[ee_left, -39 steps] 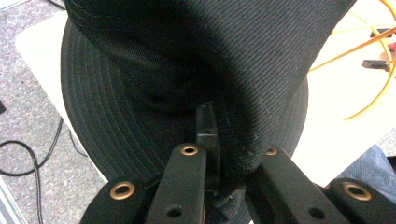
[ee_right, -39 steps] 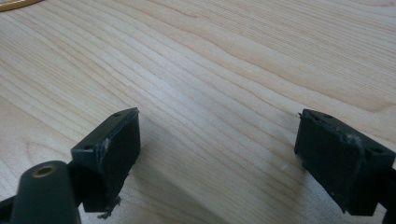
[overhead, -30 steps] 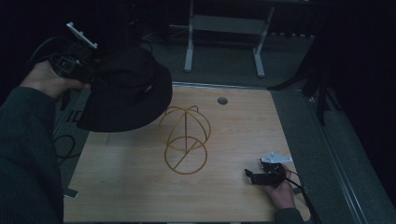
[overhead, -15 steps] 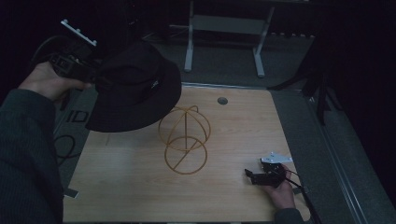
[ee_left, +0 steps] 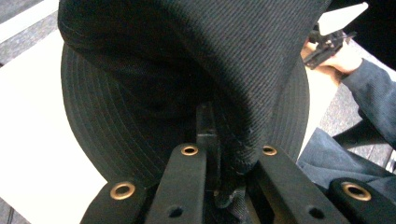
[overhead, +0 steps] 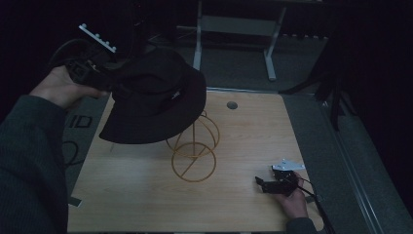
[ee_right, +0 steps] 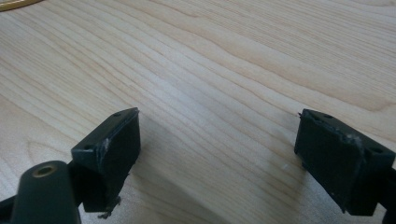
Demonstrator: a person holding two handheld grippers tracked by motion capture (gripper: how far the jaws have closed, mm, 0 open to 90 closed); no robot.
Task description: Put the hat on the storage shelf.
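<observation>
A black bucket hat (overhead: 156, 102) hangs in the air over the upper part of a gold wire stand (overhead: 194, 148) that sits mid-table. My left gripper (overhead: 103, 80), raised at the upper left, is shut on the hat's brim. In the left gripper view the hat (ee_left: 187, 70) drapes over the jaws, and the gripper (ee_left: 219, 154) pinches its brim fabric. My right gripper (overhead: 263, 184) rests low on the wooden table (overhead: 126, 195) near the front right corner. It is open (ee_right: 219, 140) with bare wood between its fingers (ee_right: 112, 144). The stand's top is hidden behind the hat.
A round grommet hole (overhead: 232, 105) sits near the table's far edge. A grey metal frame (overhead: 234, 27) stands on the floor behind the table. A curve of gold wire (ee_right: 14, 3) shows at the top left of the right gripper view. The other hand (ee_left: 336, 58) appears far off.
The left gripper has carried the hat to the right, so it now overlaps the top of the wire stand. The right gripper has stayed put.
</observation>
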